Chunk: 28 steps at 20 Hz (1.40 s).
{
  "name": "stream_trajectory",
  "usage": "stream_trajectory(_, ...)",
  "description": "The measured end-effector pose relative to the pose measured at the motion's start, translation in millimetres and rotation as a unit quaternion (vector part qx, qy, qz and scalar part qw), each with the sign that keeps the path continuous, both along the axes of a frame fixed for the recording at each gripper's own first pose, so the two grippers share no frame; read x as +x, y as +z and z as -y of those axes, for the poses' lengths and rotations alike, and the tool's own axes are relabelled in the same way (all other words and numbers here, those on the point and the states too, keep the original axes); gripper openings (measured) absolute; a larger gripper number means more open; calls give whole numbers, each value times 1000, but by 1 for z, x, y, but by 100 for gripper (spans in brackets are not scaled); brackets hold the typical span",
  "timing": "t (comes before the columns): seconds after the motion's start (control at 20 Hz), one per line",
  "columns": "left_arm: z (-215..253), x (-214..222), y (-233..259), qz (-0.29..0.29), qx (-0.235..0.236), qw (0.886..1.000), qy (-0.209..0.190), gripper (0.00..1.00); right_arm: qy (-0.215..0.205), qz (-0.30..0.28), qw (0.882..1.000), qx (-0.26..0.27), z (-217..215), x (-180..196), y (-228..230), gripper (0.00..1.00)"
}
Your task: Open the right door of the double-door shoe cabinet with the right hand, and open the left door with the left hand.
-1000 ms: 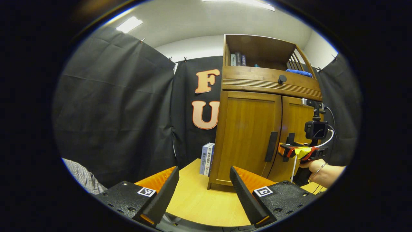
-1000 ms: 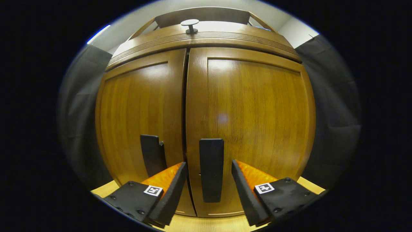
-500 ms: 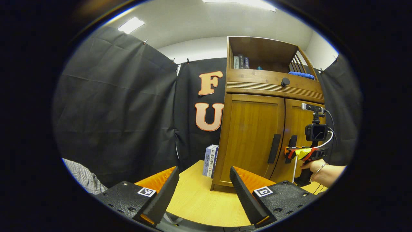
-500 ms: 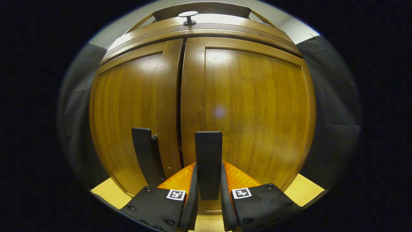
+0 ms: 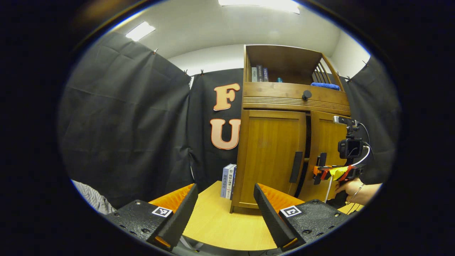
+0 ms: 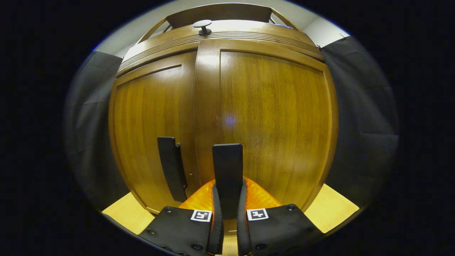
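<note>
right door (image 6: 270, 117): rigid, hinged; your right gripper (image 6: 227, 199) clamps its handle (image 6: 227, 170). left gripper (image 5: 224, 209) spread wide; take the left handle (image 5: 295, 167).

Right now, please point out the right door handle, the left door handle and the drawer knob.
right door handle (image 6: 228, 161): right gripper view, upper half.
left door handle (image 6: 171, 167): right gripper view, middle of bar.
drawer knob (image 5: 306, 94): left gripper view, round head.
</note>
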<state>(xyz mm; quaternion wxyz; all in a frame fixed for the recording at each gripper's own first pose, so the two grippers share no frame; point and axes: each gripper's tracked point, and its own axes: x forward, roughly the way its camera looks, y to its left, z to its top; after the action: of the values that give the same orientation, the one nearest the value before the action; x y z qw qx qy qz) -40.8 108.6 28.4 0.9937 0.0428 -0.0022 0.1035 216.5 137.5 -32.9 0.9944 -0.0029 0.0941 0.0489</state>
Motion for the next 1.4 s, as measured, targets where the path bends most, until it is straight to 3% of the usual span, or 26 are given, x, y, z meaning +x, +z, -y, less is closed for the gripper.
stream_trajectory(0.2,29,4,-6,-9,-12,999,-34,93,13,0,1000,17,16,-34,3,27)
stream_trajectory(0.3,42,6,-6,-14,-17,999,-49,93,16,-2,1000,19,24,-47,4,23)
stream_trajectory(0.65,67,10,-12,-22,-24,997,-75,93,-21,-3,999,28,55,-82,5,22)
stream_trajectory(0.7,74,10,-14,-25,-26,996,-79,93,-30,-5,999,29,60,-85,5,18)
stream_trajectory(0.75,80,10,-16,-28,-30,996,-82,93,-38,-5,999,28,65,-86,5,22)
stream_trajectory(0.8,82,11,-19,-30,-34,995,-86,93,-47,-4,999,26,70,-89,5,17)
stream_trajectory(0.85,87,14,-21,-34,-37,995,-92,93,-57,-2,998,22,77,-91,4,22)
stream_trajectory(0.95,98,17,-22,-34,-44,992,-110,93,-107,1,994,26,97,-104,6,11)
stream_trajectory(1.05,109,23,-25,-35,-50,991,-122,93,-128,8,992,22,113,-108,11,3)
stream_trajectory(1.15,121,27,-32,-44,-54,988,-138,95,-135,7,991,24,123,-111,11,4)
stream_trajectory(1.25,134,32,-34,-50,-53,985,-156,96,-140,5,990,24,132,-114,11,12)
stream_trajectory(1.3,140,32,-35,-51,-49,984,-165,93,-142,2,990,25,140,-116,9,8)
stream_trajectory(1.4,154,36,-34,-50,-43,981,-181,95,-147,-6,989,32,157,-126,8,12)
